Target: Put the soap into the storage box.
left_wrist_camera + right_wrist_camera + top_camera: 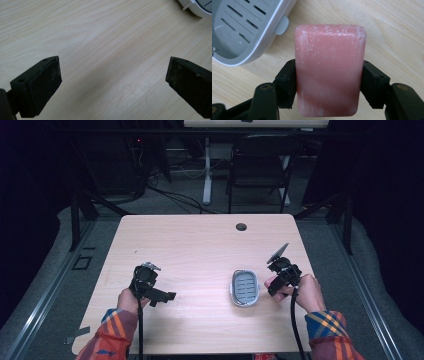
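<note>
soap (329,70) clamped in right gripper (329,82) fingers beside dish (244,288), lined up for dropping in; left gripper (112,80) fingers spread, idle.

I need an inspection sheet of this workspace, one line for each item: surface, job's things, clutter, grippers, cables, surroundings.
Surface: light wooden table, with a round cable hole near its far edge.
Job's things: pink soap bar, dusted white, held above the table; grey slotted soap dish, nothing in it, beside the right gripper.
Clutter: nothing seen.
Grippers: right gripper shut on the soap bar's long sides; left gripper open, nothing between its jaws.
Cables: one black cable trails from each gripper toward the person.
Surroundings: dark folding chair and white desk leg beyond the table; grey floor.
</note>
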Demonstrator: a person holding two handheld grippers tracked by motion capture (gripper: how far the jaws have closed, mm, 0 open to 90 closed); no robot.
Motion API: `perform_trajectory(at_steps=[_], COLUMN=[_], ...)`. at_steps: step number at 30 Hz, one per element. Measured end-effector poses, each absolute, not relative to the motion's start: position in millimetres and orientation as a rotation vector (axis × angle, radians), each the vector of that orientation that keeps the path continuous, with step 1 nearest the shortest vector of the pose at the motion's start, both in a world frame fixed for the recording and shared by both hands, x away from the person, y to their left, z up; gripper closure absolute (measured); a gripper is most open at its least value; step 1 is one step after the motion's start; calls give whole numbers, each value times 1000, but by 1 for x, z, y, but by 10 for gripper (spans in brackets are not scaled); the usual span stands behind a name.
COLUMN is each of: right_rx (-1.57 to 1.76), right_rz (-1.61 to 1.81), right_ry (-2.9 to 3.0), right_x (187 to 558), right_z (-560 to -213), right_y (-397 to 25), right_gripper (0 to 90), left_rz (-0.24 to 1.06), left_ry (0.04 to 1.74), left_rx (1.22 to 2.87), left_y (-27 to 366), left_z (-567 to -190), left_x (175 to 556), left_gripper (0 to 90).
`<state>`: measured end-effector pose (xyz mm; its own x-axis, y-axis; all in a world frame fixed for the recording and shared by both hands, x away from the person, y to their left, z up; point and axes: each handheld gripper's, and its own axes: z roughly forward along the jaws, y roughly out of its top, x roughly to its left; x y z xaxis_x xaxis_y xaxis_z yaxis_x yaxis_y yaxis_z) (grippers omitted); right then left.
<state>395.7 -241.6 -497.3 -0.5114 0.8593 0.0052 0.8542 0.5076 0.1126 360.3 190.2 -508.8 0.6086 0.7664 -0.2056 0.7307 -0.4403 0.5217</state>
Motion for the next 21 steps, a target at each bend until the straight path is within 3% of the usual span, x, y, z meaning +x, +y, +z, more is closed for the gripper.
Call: perform_trajectory(at_steps=[21], right_rx=[1506], right_rz=[184], right_ry=[2669], right_x=[399], right_z=[-472], right_y=[-227], right_gripper=[374], left_rz=[77], left_ry=[1182], left_rx=[2260], left_y=[190], left_z=[-510], left_x=[360], left_gripper=[5])
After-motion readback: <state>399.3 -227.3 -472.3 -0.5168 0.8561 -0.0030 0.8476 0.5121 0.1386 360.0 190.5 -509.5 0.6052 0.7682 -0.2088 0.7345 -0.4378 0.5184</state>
